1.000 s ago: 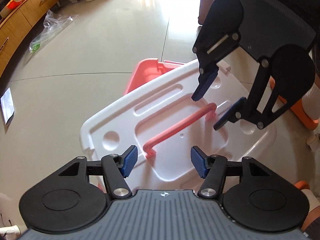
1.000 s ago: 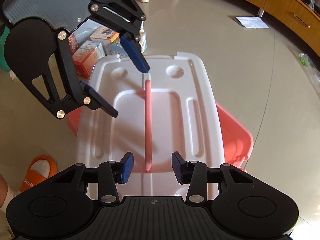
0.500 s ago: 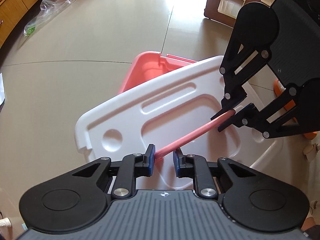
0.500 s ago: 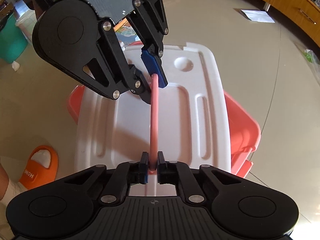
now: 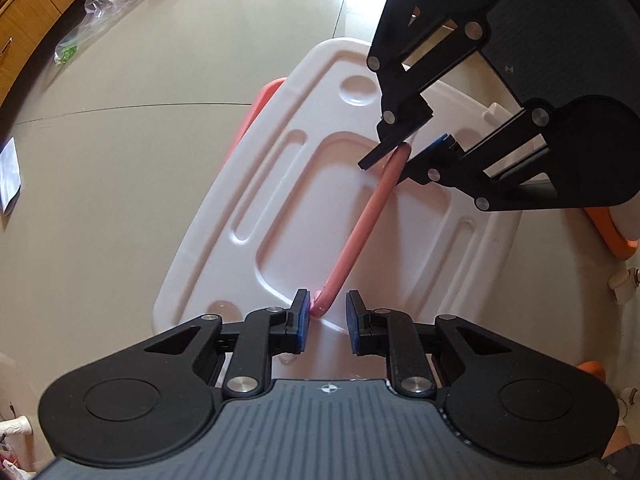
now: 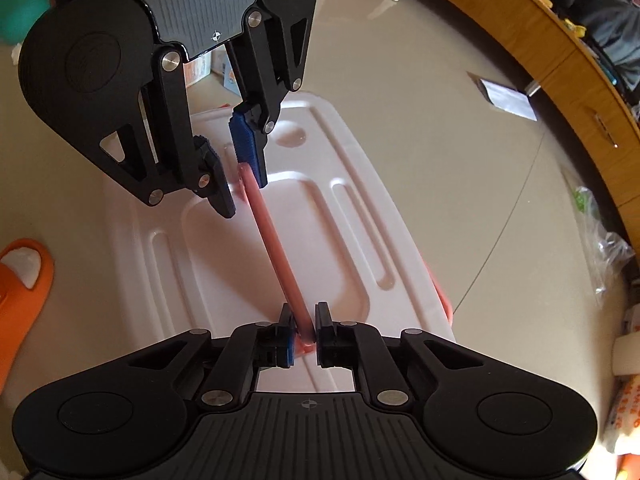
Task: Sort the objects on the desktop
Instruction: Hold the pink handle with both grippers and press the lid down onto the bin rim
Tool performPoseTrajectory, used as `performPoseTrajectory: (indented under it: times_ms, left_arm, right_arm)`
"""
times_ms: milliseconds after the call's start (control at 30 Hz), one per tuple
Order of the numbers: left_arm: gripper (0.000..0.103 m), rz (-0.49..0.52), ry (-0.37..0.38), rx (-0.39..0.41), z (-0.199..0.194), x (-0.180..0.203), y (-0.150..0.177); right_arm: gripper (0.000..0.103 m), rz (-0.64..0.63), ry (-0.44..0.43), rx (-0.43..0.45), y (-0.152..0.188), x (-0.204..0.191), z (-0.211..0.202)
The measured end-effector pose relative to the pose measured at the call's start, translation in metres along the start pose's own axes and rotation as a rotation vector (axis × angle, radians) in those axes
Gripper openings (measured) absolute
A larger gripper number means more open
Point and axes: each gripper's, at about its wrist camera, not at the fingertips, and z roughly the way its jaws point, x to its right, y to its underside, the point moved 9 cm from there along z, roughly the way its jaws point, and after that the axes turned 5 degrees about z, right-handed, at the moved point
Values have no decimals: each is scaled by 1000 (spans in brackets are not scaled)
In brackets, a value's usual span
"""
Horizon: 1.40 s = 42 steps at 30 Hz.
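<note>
A white plastic lid lies on a pink storage box on the floor. A pink bar handle runs across the lid's middle recess. My left gripper points steeply down and is shut on one bent end of the handle. The handle presses on one blue pad, and a small gap shows at the other pad in the left wrist view. At the opposite end my right gripper is shut on the handle, pads tight on both sides.
An orange slipper lies beside the box. A wooden cabinet runs along the wall, with a clear plastic bag and a sheet of paper on the tiled floor before it. Small cartons sit behind the lid.
Both grippers stood open over the handle's ends a second ago and have since closed on it. The right wrist has rolled, and the lid now appears turned in both views.
</note>
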Motion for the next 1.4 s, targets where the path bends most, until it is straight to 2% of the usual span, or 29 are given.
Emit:
performPoseTrajectory:
  times_ms: [100,233,300,500,800,900,1133,1233,1300,1400]
  left_arm:
    - [20,-26,-9,3,3,0,5]
    - [20,-52,2,-2,6,0,9]
    - [20,-62,40,-3,8,4,11]
    - [20,-100,-4,-38,27,1,17]
    - [20,-140,-47,-25,38,-14,18]
    - [20,-134,-62,-22,44,-16,17]
    - [21,-123,-88,45,52,-24,15]
    - [21,-127,-89,82,53,-32,17]
    - [21,-136,-86,95,56,-31,-1]
    - [21,-164,-69,96,44,-38,10]
  right_arm:
    - [9,-20,17,-7,1,3,5]
    - [10,23,-15,-24,11,11,17]
    - [11,75,-41,-17,14,20,18]
    - [13,275,-144,6,32,56,18]
    - [12,498,-247,27,50,79,19]
    - [12,512,-252,27,51,80,18]
    - [11,414,-204,25,46,75,18]
    - [11,399,-198,18,46,75,17]
    - [11,402,-198,14,47,76,17]
    - [11,393,-195,7,47,77,14]
